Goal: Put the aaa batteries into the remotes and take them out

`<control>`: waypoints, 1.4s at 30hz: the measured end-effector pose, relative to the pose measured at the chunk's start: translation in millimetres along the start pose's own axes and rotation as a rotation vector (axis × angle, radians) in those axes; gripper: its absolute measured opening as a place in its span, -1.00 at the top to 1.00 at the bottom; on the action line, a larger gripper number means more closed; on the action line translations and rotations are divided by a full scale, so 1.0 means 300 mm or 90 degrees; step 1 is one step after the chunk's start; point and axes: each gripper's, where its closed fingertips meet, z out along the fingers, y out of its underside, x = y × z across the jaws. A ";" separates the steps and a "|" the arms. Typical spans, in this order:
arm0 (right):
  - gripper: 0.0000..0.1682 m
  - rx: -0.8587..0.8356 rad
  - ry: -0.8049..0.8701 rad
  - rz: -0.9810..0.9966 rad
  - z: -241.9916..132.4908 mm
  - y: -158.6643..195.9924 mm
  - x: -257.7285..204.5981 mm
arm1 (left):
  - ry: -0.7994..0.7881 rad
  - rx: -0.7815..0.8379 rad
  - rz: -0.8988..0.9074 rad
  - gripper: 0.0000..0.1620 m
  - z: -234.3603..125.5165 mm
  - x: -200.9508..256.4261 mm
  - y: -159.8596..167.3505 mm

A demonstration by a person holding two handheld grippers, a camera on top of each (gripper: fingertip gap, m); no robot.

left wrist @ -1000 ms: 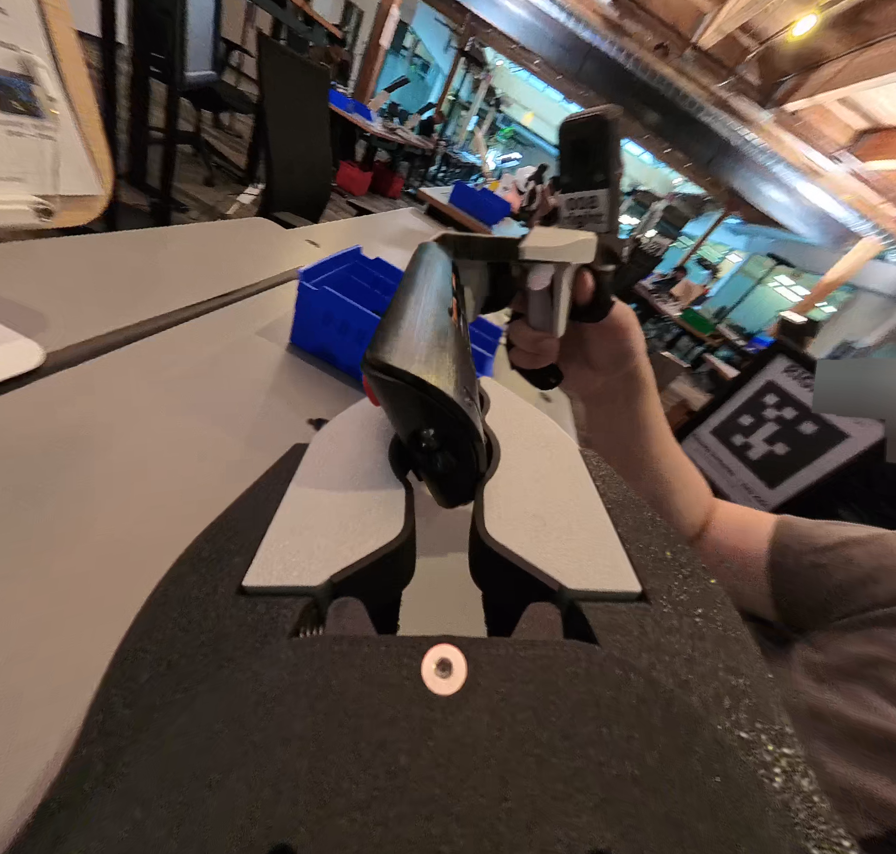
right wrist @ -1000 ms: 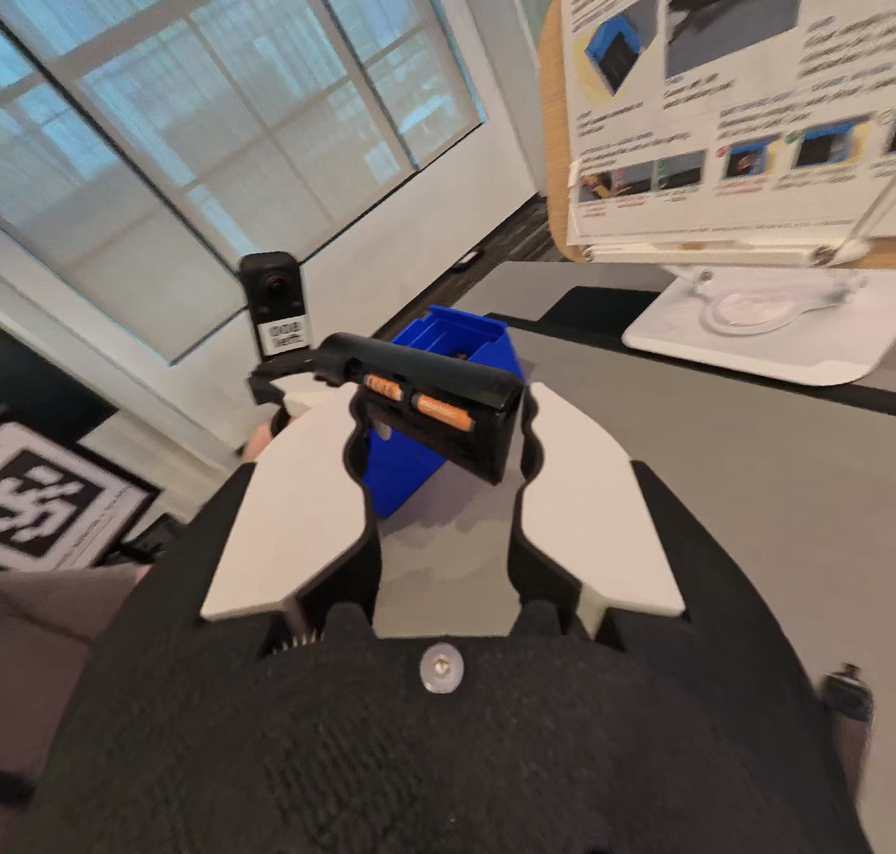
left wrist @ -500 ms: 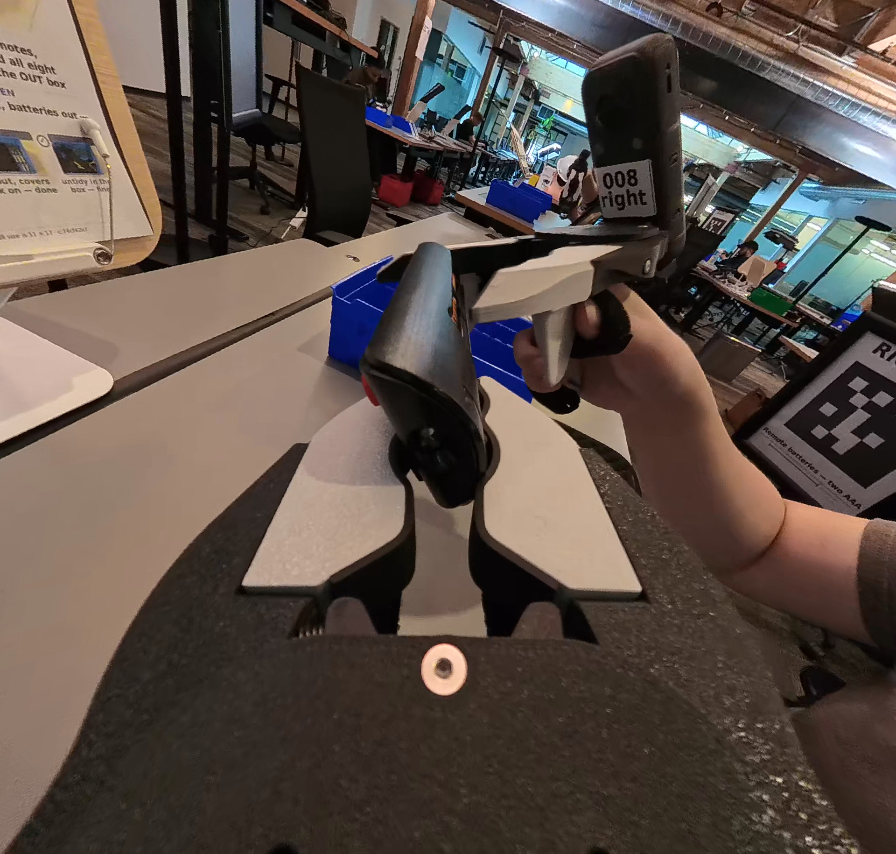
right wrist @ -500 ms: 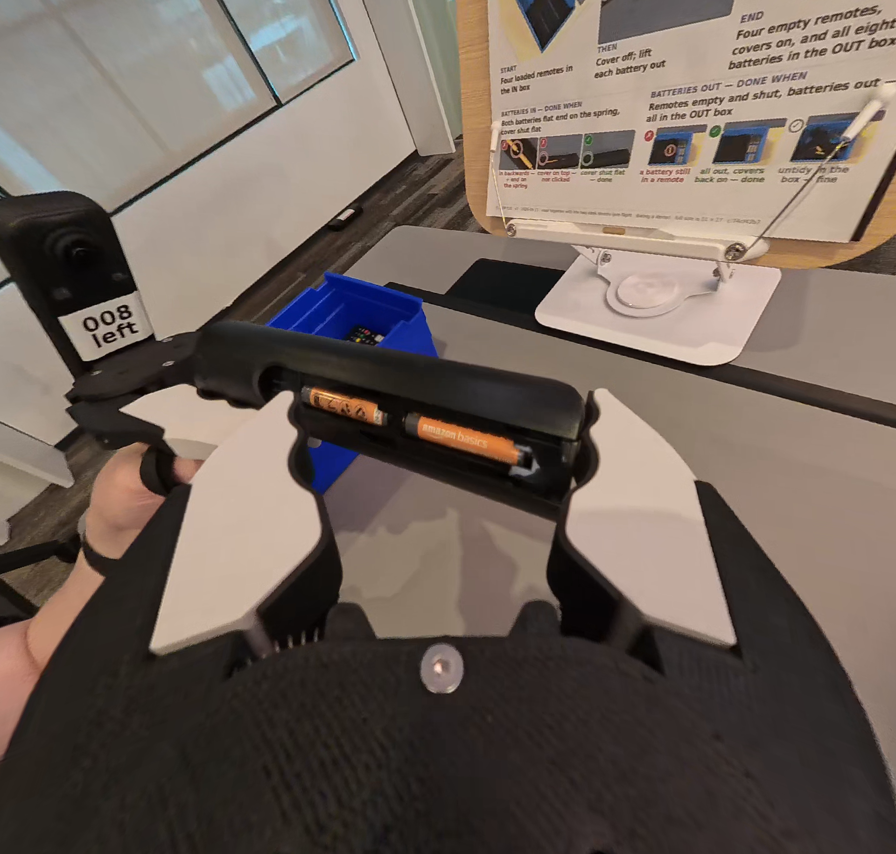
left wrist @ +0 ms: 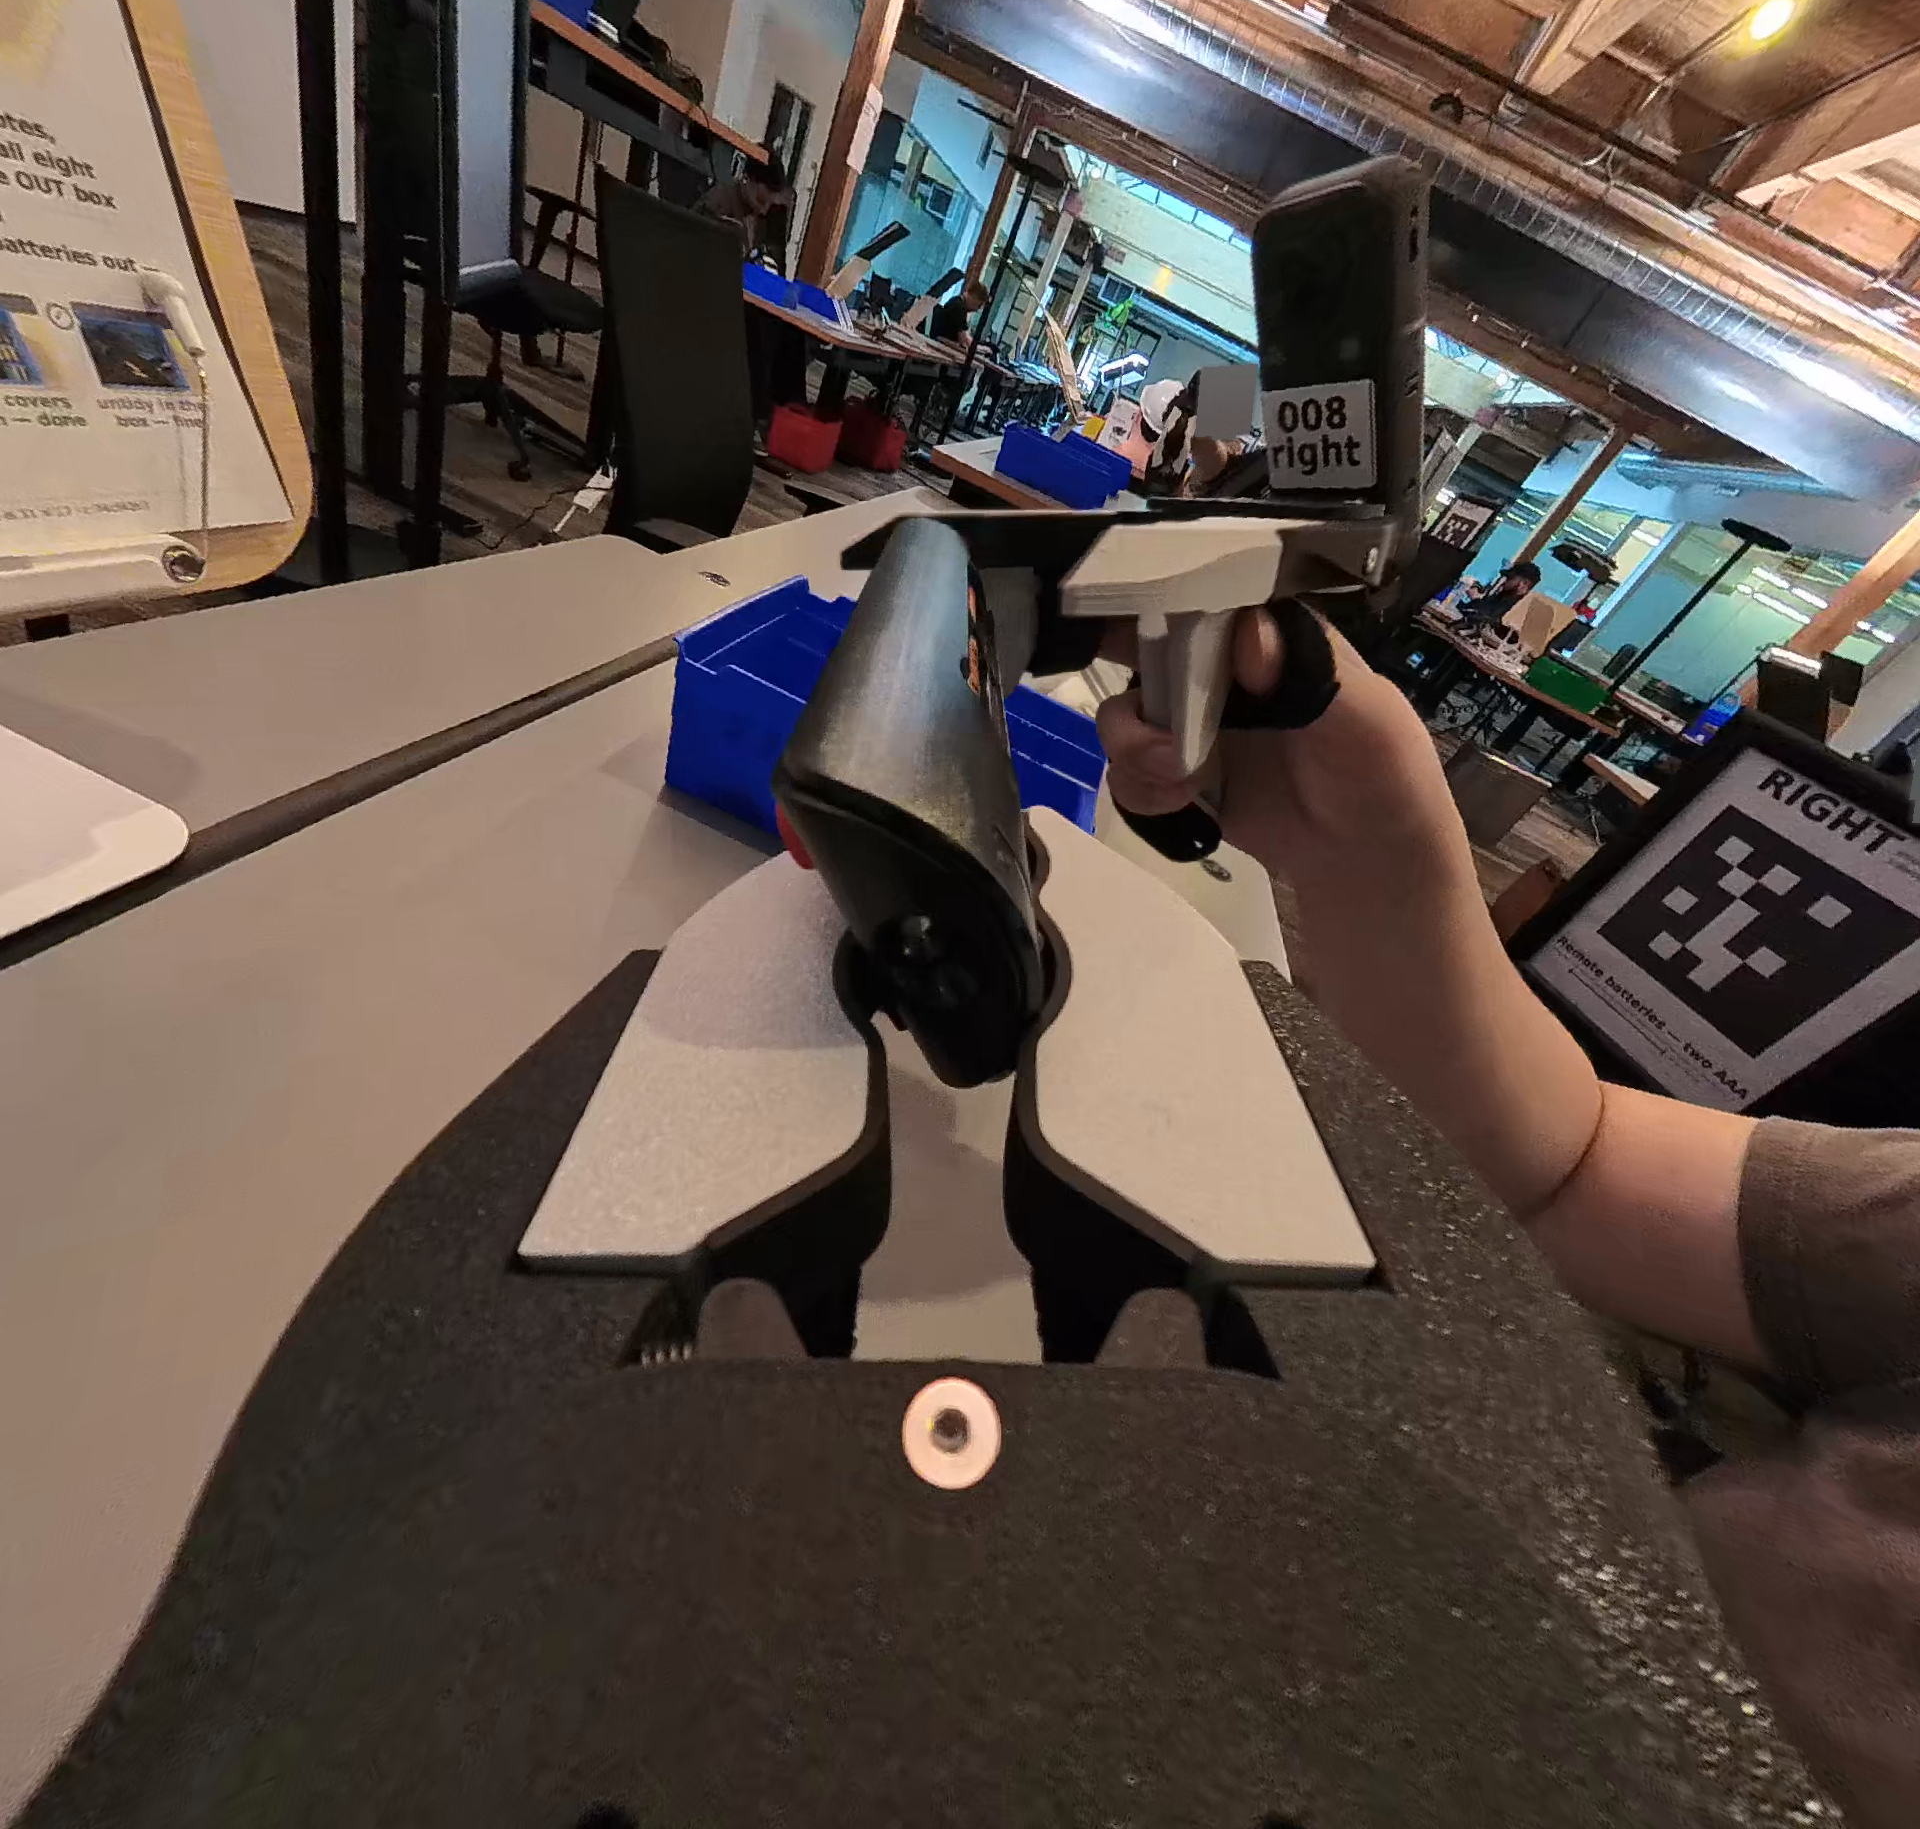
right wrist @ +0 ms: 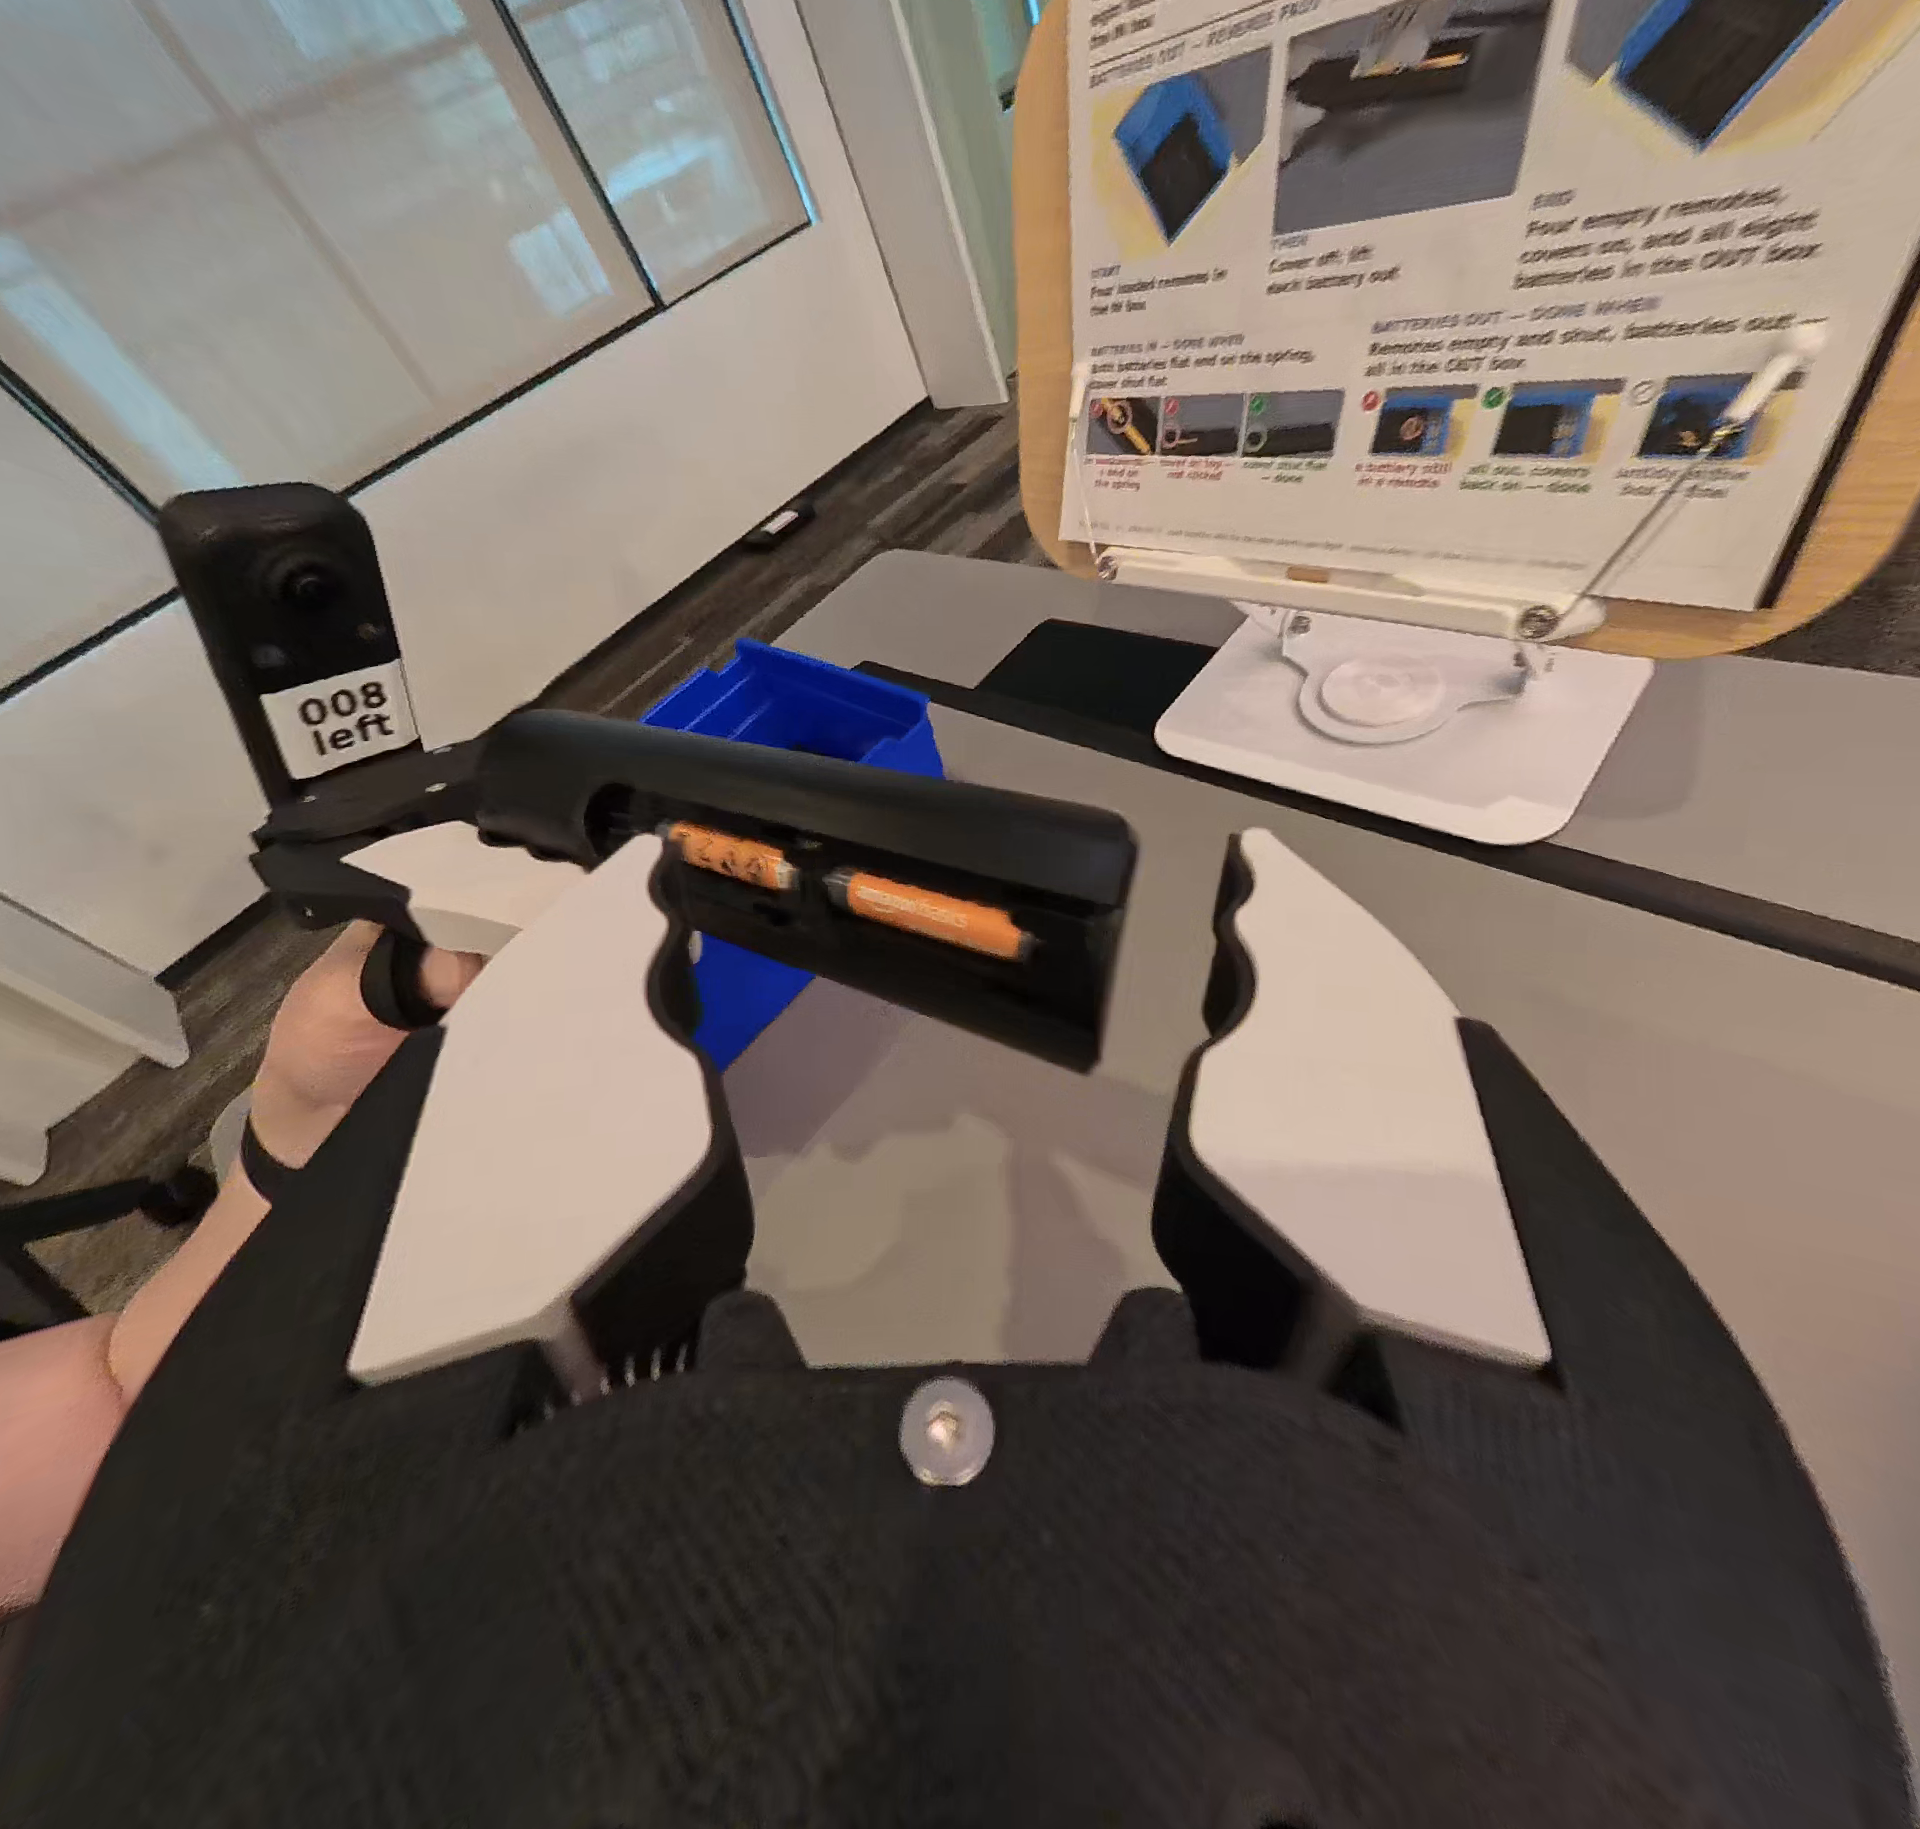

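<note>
A black remote (left wrist: pixel 914 792) is held up over the grey table (left wrist: pixel 312 948). My left gripper (left wrist: pixel 940 948) is shut on its near end. In the right wrist view the remote (right wrist: pixel 831 813) lies crosswise with its battery bay open. Two orange AAA batteries (right wrist: pixel 732 860) (right wrist: pixel 930 922) sit in it end to end. My right gripper (right wrist: pixel 951 906) is open around the bay. Its left finger (right wrist: pixel 582 1031) overlaps the remote, and its right finger (right wrist: pixel 1320 1031) stands apart from the remote's end. The right gripper also shows in the left wrist view (left wrist: pixel 1023 574), held by a hand.
A blue bin (right wrist: pixel 831 730) stands on the table behind the remote and shows in the left wrist view too (left wrist: pixel 748 699). An instruction board on a white stand (right wrist: pixel 1403 719) is at the back. A black-and-white marker sign (left wrist: pixel 1756 938) stands off the table's right side.
My right gripper's jaws have opened wider, and its right finger has come away from the remote's end. The remote stays in my left gripper.
</note>
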 end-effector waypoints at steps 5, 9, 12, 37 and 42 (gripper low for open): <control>-0.17 -0.037 0.022 -0.004 0.010 0.033 0.020 | 0.003 -0.005 0.008 0.74 0.005 0.012 0.003; -0.17 -0.051 0.041 -0.005 0.017 0.050 0.039 | -0.004 -0.019 0.015 0.74 0.010 0.008 0.015; -0.16 -0.006 0.016 -0.006 -0.022 0.004 0.022 | 0.030 -0.006 -0.012 0.74 0.004 0.025 0.004; -0.12 0.023 0.036 0.006 -0.142 -0.053 0.089 | 0.072 0.012 -0.048 0.74 -0.016 0.034 -0.013; -0.14 -0.013 0.050 0.013 -0.116 -0.001 0.123 | 0.076 0.009 -0.048 0.74 -0.014 0.041 -0.011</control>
